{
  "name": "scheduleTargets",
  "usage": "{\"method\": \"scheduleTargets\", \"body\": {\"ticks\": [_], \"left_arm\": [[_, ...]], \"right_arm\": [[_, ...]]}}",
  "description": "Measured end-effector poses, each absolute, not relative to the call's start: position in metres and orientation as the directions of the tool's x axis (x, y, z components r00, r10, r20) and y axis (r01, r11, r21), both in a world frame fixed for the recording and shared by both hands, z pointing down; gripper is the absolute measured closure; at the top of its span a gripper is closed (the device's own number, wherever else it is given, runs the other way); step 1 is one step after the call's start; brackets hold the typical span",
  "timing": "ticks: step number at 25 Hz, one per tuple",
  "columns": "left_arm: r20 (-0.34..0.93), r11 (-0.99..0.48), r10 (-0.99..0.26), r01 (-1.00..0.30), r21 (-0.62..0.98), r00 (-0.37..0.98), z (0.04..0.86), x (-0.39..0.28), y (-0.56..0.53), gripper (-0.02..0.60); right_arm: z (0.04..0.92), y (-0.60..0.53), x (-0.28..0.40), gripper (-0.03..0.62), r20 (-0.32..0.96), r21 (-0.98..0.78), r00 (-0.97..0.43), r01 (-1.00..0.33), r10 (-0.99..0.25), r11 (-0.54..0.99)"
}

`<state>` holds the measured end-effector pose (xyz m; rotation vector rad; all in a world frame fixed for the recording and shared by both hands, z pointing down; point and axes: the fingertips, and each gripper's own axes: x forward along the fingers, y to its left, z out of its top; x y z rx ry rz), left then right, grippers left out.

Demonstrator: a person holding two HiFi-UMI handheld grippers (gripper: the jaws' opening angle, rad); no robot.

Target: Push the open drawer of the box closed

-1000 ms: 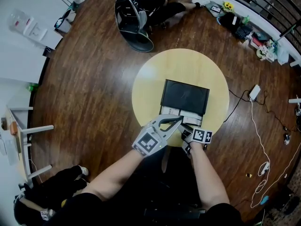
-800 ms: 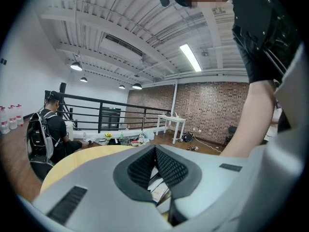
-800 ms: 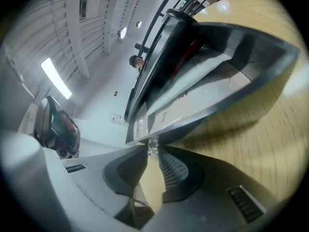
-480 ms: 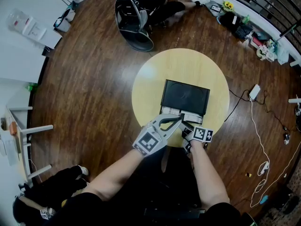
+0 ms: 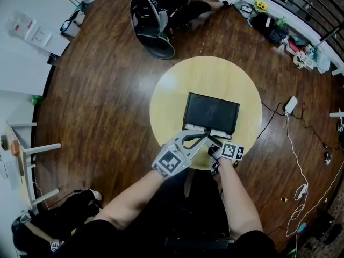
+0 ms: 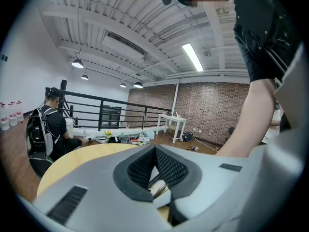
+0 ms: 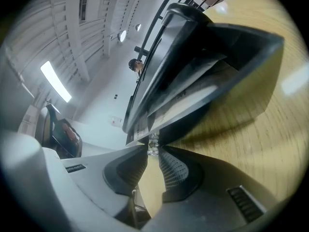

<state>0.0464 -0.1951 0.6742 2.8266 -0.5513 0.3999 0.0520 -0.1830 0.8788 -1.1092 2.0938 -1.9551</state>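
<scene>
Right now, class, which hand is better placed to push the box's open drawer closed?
Right. The right tongs grip the small clear knob on the open drawer of the black box, pointing into it. The left tongs are shut, angled sideways across it.

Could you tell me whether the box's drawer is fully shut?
No, the drawer sticks out from the near side of the black box.

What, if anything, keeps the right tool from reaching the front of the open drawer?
Nothing that shows, so probably yes: the right tool is at the front of the drawer, its tips seemingly closed on the small clear knob, with only bare table beneath.
</scene>
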Motion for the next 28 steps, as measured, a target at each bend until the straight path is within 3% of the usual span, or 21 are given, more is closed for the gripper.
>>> {"method": "scheduleTargets", "body": {"ticks": [28], "left_arm": [[0.315, -0.891, -0.332, -0.405, 0.204, 0.889, 0.676, 0.050, -0.238, 0.551]], "right_arm": [[0.871, -0.240, 0.060, 0.508, 0.392, -0.904, -0.740, -0.419, -0.546, -0.082]]}}
